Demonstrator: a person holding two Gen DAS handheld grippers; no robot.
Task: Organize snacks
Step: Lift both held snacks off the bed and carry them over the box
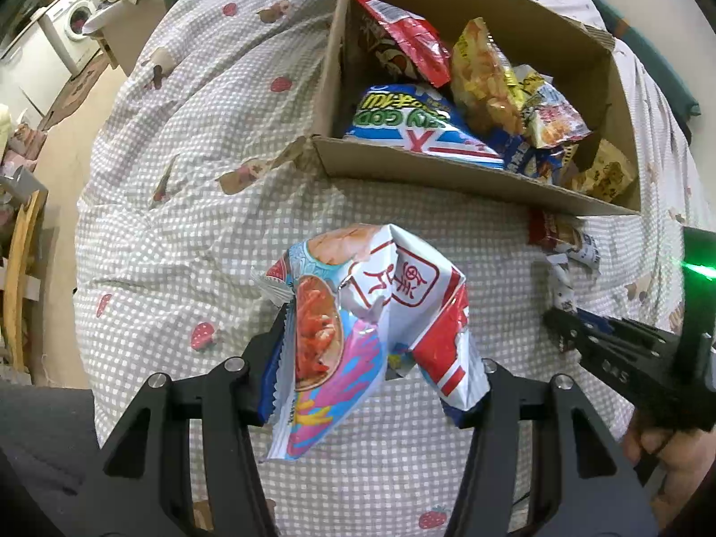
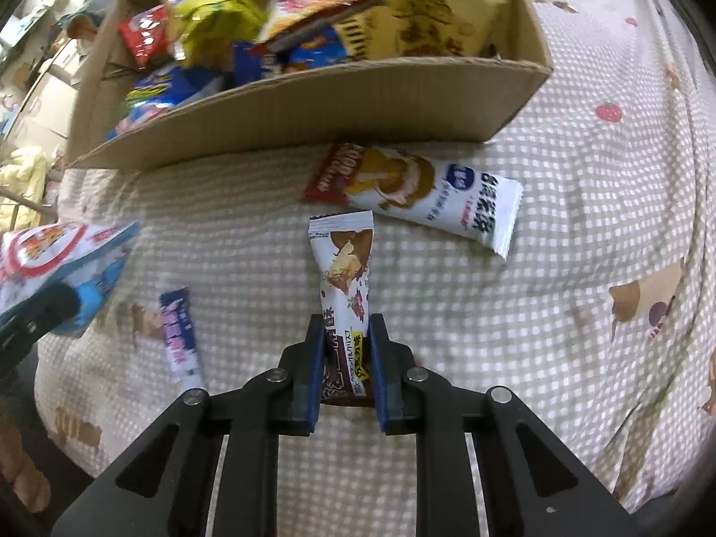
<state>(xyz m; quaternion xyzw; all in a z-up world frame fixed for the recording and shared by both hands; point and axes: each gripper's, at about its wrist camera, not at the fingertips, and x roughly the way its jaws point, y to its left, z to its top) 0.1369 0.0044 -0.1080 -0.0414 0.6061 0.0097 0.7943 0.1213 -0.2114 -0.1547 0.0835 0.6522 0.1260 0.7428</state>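
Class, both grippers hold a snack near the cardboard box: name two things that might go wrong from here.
1. The left gripper pinches the crumpled prawn-chip bag only by its edges; it may slip out.
2. The right gripper holds the brown-and-white bar by one end; it may catch the cardboard box wall.

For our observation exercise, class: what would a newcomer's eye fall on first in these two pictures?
First, the crumpled shrimp-chip bag pinched in the left gripper, held before the cardboard box crammed with snack packets. Next, the slim chocolate bar clamped in the right gripper above the checked strawberry bedsheet, with a longer wrapped bar lying by the box's front wall.
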